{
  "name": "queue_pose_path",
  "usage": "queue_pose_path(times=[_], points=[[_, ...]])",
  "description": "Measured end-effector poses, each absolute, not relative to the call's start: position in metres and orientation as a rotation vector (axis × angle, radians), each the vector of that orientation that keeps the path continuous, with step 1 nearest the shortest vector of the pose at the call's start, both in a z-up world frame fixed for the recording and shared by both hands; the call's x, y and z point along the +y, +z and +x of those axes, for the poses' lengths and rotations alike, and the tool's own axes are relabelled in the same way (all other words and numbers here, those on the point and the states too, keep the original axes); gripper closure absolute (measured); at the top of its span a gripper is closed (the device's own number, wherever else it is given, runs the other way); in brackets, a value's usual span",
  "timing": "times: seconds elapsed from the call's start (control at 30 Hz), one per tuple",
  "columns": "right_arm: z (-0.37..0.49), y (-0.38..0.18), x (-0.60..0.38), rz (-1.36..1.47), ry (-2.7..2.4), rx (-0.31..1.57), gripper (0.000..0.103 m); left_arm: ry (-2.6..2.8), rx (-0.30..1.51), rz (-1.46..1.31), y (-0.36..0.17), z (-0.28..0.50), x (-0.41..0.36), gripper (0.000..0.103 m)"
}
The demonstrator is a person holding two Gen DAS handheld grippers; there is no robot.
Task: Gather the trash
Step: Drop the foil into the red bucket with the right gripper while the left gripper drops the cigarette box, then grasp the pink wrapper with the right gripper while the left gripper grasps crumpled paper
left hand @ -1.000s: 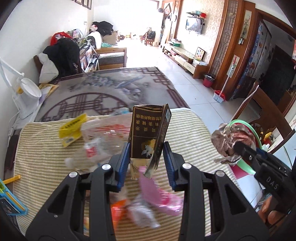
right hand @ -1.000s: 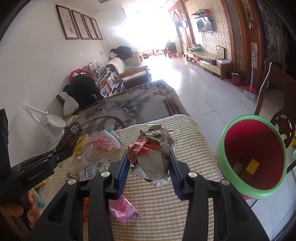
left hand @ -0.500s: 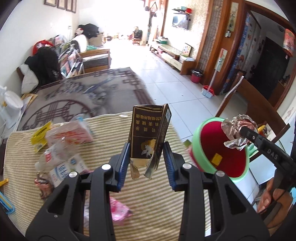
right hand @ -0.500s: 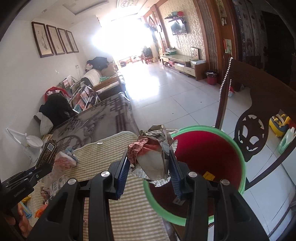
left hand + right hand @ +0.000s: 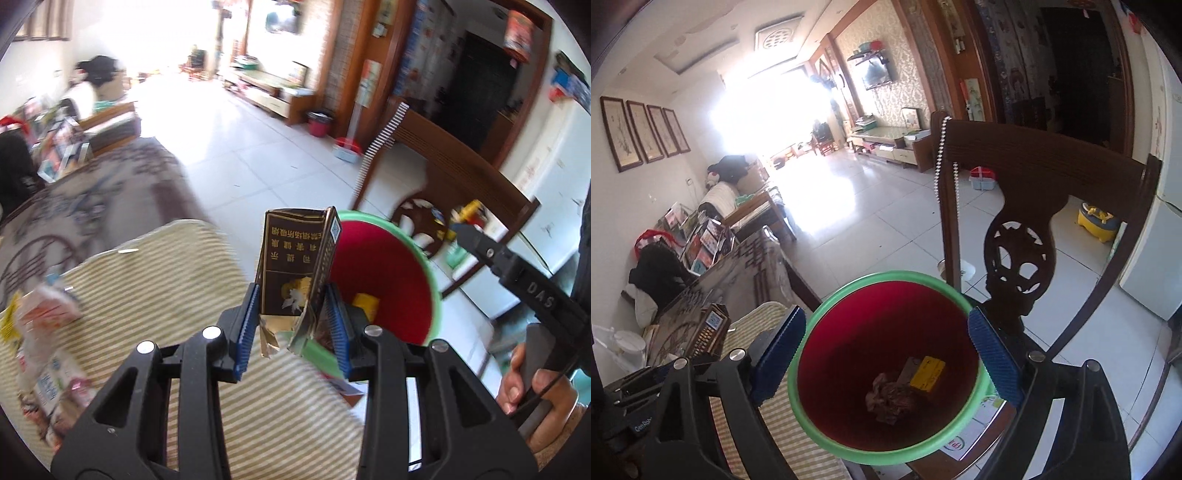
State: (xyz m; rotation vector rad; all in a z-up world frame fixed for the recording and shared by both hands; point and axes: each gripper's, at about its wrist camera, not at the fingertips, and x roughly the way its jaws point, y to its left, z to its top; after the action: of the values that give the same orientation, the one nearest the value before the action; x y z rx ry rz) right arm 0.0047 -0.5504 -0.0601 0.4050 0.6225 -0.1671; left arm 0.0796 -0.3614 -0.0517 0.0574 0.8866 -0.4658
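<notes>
My left gripper (image 5: 293, 325) is shut on a torn dark brown carton (image 5: 295, 266) with gold print, held upright at the near rim of a green bin (image 5: 432, 280) with a red inside. My right gripper (image 5: 886, 332) hangs over the bin (image 5: 886, 275), its jaws opening wide with nothing between them. A crumpled foil wad (image 5: 890, 397) lies at the bin's bottom beside a yellow scrap (image 5: 927, 373). In the right wrist view the carton (image 5: 709, 332) shows at the left.
A dark wooden chair (image 5: 1019, 206) stands right behind the bin. The striped tablecloth (image 5: 166, 280) carries several wrappers (image 5: 48, 332) at its left side. A hand (image 5: 532, 391) grips the right tool's handle.
Both grippers swung right from over the table to the bin. The right gripper opened and the foil wad dropped into the bin. The left still grips the carton.
</notes>
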Motion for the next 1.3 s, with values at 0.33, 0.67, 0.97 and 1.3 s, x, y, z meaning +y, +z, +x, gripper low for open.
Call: queue_pose_path(times=[0.33,0.67,0.97,1.3], points=[[-0.028,-0.063,-0.589,0.463,-0.292,0.596,0.017,-0.562,0.92,0.106,-0.066,0.088,-0.419,0.039],[0.005,-0.06,-0.547,0.422,-0.147,0.628,0.017,-0.368,0.89,0.003,-0.052,0.076,-0.341,0.028],[0.059,-0.069,-0.433,0.325,0.133,0.735,0.016,-0.115,0.902,-0.1,-0.057,0.056,-0.227,0.028],[0.063,-0.076,-0.303,0.224,0.283,0.816,0.016,0.166,0.945,-0.202,-0.084,0.023,-0.059,0.028]])
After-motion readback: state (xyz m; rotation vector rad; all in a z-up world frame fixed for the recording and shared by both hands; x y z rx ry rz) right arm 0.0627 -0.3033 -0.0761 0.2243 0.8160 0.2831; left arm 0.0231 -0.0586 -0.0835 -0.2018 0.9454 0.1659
